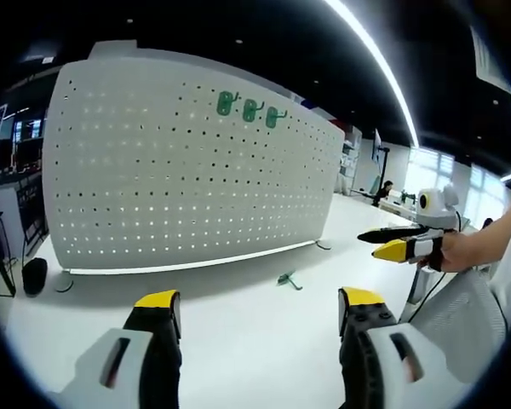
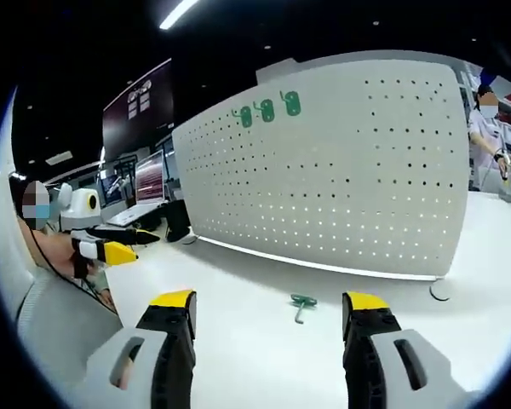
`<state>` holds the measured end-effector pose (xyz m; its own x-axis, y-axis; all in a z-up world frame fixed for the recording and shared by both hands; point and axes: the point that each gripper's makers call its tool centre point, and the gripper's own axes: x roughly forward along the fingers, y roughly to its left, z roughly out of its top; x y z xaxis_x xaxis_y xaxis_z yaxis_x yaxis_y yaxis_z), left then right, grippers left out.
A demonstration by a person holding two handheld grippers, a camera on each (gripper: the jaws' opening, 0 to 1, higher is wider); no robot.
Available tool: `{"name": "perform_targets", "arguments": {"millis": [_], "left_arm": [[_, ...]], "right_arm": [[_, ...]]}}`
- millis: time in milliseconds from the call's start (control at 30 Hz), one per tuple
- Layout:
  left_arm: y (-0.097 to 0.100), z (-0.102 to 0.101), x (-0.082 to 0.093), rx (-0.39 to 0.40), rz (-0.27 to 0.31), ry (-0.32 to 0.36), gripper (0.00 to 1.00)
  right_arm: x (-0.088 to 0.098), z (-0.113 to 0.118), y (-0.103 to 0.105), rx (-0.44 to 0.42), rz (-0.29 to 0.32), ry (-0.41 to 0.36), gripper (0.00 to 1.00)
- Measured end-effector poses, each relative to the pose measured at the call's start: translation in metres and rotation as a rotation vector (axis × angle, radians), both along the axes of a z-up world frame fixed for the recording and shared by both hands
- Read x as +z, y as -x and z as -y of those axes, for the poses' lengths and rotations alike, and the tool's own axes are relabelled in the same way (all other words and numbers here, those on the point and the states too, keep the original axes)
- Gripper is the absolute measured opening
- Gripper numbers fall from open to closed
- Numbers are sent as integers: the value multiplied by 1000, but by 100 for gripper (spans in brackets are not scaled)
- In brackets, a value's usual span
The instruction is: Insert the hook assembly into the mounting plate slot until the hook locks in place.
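A white pegboard [image 1: 187, 170] [image 2: 349, 170] stands upright on the white table [image 1: 238, 332]. Three green hooks [image 1: 249, 110] [image 2: 266, 110] hang in a row near its top edge. One loose green hook [image 1: 286, 279] [image 2: 302, 304] lies flat on the table in front of the board. My left gripper [image 1: 260, 302] is open and holds nothing; the loose hook lies ahead of it, slightly right. My right gripper [image 2: 270, 302] is also open and holds nothing, with the hook just beyond its jaws. Each gripper appears in the other's view, held in a hand [image 1: 400, 243] [image 2: 111, 247].
The board rests on small feet [image 1: 64, 281] [image 2: 441, 292] at its ends. Monitors [image 2: 145, 179] stand behind the table to one side. A person [image 2: 487, 128] stands past the board's other end. Bare tabletop [image 2: 238, 324] lies between the grippers and the board.
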<state>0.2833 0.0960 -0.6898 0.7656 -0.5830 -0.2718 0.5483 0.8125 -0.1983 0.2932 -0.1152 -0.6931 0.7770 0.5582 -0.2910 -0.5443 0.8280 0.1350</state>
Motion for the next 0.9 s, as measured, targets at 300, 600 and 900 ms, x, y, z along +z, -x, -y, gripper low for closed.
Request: {"name": "perform_targets", "arguments": {"millis": [300,600,900], "left_arm": [[1,2,1,-5,2,4,77],[-3,15,2,-62,8,-23,77],[-12,31,2,-174,0,-89,77]], "right_arm": [[-1,-2,1,6,-3,6,68],[-2,0,0,1,-3,16,67],[-5,-1,1,8,-10,23,66]]}}
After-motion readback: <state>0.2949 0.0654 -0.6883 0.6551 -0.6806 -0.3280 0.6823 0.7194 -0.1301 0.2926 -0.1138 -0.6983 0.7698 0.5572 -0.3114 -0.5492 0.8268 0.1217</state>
